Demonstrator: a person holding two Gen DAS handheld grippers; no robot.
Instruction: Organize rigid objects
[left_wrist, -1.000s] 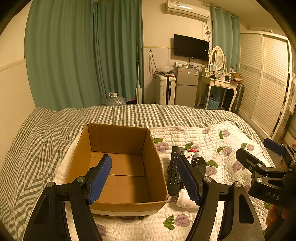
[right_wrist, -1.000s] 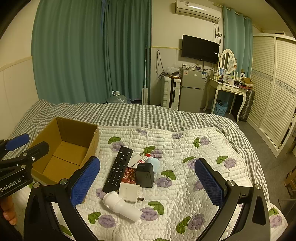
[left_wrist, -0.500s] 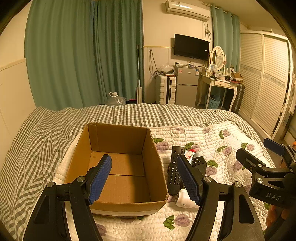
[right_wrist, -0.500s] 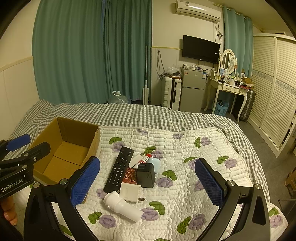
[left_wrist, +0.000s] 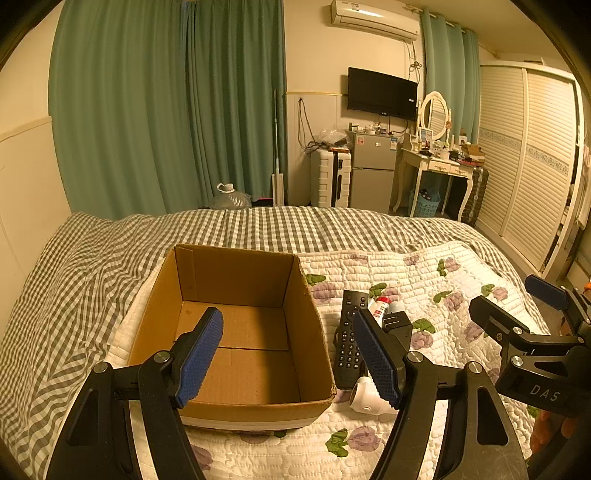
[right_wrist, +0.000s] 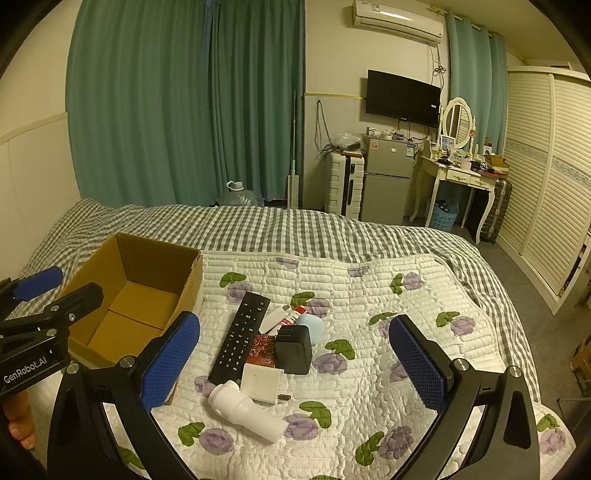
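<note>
An open, empty cardboard box (left_wrist: 236, 332) sits on the bed; it also shows in the right wrist view (right_wrist: 133, 291). Right of it lies a cluster: a black remote (right_wrist: 240, 336), a black charger block (right_wrist: 293, 349), a white square adapter (right_wrist: 262, 382), a white cylinder (right_wrist: 245, 410), a small red-patterned item (right_wrist: 262, 349), a white and red tube (right_wrist: 282, 317) and a pale blue round object (right_wrist: 310, 325). My left gripper (left_wrist: 288, 354) is open, hovering over the box's near edge. My right gripper (right_wrist: 291, 365) is open wide, above the cluster.
The bed has a white floral quilt (right_wrist: 369, 332) over a grey checked blanket (right_wrist: 295, 229). Beyond the bed are green curtains (right_wrist: 184, 110), a small fridge (right_wrist: 386, 181), a white suitcase (right_wrist: 343, 184), a dressing table (right_wrist: 458, 173) and a louvred wardrobe (right_wrist: 546, 166).
</note>
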